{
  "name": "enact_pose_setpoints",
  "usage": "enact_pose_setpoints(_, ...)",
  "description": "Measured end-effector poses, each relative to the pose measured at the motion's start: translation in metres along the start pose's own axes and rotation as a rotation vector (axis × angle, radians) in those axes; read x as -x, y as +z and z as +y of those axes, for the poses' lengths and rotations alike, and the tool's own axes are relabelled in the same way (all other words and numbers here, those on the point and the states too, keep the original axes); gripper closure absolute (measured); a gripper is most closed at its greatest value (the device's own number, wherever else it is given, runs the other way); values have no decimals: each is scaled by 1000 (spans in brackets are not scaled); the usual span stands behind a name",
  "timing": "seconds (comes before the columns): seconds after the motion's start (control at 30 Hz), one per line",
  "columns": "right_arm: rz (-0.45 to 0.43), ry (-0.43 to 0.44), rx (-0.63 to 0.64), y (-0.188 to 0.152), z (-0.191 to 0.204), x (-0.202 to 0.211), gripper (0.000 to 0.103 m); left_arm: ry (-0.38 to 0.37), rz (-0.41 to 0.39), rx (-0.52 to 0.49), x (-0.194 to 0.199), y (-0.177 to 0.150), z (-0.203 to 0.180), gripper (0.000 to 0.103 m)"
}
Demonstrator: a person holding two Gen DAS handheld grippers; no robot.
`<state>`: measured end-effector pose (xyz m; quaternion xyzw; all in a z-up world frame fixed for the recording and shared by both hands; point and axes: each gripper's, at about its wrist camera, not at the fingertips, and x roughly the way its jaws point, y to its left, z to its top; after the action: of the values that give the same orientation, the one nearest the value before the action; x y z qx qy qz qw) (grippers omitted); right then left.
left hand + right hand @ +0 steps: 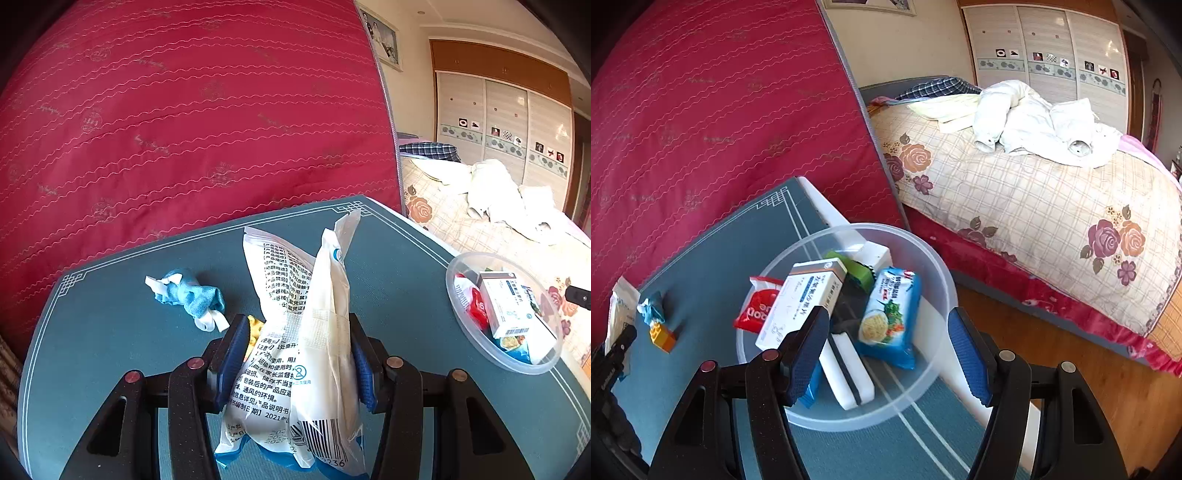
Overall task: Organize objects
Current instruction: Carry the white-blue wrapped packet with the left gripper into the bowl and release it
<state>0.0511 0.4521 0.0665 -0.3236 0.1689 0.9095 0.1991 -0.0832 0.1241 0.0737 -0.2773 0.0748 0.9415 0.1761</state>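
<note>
**Spotter:** What have you got in the tools right now?

**Operator:** My left gripper [295, 365] is closed partway, its blue pads pressing both sides of the white packets [299, 350]. I hold them upright above the teal mat [110, 350] so they clear everything on the way to the clear bowl [934, 280].

**Spotter:** And the right?

**Operator:** My right gripper [888, 360] has nothing in it. Its jaws stand about half apart over the near rim of the bowl, touching nothing I can make out.

**Spotter:** What's inside the bowl?

**Operator:** A white medicine box [798, 306], a red sachet [755, 310], a blue noodle pack [890, 317], a green item [857, 271] and a white block [846, 376], all gathered there as the sorted pile.

**Spotter:** Anything outside the bowl?

**Operator:** Left of the bowl on the mat lie a crumpled blue cloth [190, 297] and a yellow-orange toy brick [663, 334]. I judge those go in after the packets.
</note>
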Motion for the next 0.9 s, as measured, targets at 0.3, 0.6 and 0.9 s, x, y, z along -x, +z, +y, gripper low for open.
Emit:
enact_pose_setpoints(0.3, -18, 15, -3, -11, -23, 4, 35, -48, 62, -29, 3, -14, -43, 49)
enact_pose_setpoints(0.6, -38, 41, 28, -27, -37, 4, 35, -94, 97, -78, 3, -6, -97, 49)
enact_pose_setpoints(0.9, -49, 41, 36, -33, -57, 5, 35, -148, 134, -140, -6, 1, -153, 49)
